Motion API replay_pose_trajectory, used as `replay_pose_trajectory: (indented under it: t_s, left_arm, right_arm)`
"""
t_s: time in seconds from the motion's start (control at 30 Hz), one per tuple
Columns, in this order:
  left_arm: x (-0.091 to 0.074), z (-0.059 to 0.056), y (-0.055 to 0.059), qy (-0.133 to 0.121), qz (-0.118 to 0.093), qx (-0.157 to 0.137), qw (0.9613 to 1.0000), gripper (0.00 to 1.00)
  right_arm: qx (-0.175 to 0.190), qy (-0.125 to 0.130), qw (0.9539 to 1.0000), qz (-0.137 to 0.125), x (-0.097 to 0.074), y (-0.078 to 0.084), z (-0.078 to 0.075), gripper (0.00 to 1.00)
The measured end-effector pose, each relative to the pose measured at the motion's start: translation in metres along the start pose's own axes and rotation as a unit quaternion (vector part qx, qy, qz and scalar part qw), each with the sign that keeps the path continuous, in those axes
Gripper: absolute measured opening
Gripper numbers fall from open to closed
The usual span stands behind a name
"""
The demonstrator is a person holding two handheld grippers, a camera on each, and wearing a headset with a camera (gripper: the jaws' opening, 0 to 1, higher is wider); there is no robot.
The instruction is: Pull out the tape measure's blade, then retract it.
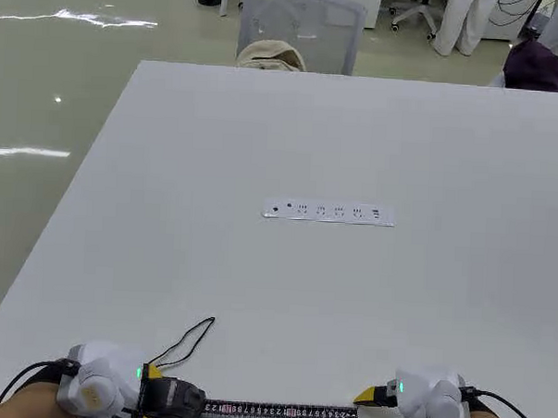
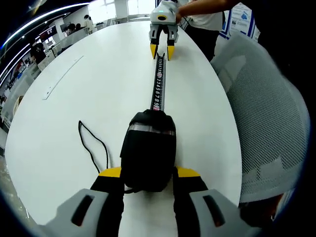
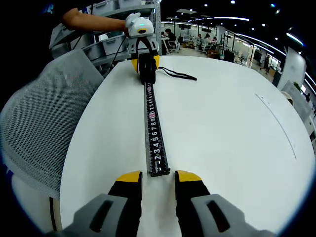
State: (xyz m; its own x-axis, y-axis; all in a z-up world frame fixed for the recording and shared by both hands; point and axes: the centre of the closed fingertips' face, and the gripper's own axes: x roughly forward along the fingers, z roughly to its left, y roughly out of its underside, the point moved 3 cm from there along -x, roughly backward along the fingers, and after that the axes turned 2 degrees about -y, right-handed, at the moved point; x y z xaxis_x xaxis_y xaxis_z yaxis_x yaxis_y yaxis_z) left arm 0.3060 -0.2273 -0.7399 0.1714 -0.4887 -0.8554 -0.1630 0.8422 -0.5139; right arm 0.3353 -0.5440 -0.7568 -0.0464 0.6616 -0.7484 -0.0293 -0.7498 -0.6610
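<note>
Black case (image 2: 148, 143) at the tabletop's (image 1: 264, 134) near edge, clamped between the left gripper's (image 2: 148, 173) fingers. Blade (image 3: 153, 123) out flat, its tip lying between the right gripper's (image 3: 159, 177) slightly parted fingers, unpinched. Probably time to retract: hold the case steady, pinch the tip, feed it back slowly and in line.

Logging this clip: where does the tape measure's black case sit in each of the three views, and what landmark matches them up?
Head view: black case at the bottom edge, left of centre, in the left tongs.
Left gripper view: lower centre, clamped between that view's own tongs.
Right gripper view: top centre, small, at the blade's far end.
Shared landmark: the extended blade, running from the case to the right tongs.
</note>
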Motion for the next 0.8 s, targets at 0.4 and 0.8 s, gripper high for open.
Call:
replay_pose_trajectory:
  t_s: [0.4,0.8]
  left_arm:
    - [-0.019,-0.004,0.008,-0.019,-0.035,-0.103,0.9939,0.49]
    - [-0.04,-0.014,0.006,-0.06,-0.079,-0.164,0.9815,0.62]
  right_arm:
    - [0.017,0.019,0.9996,-0.012,-0.008,-0.006,0.001,0.33]
    - [0.038,0.052,0.9974,-0.032,-0.023,-0.016,0.012,0.42]
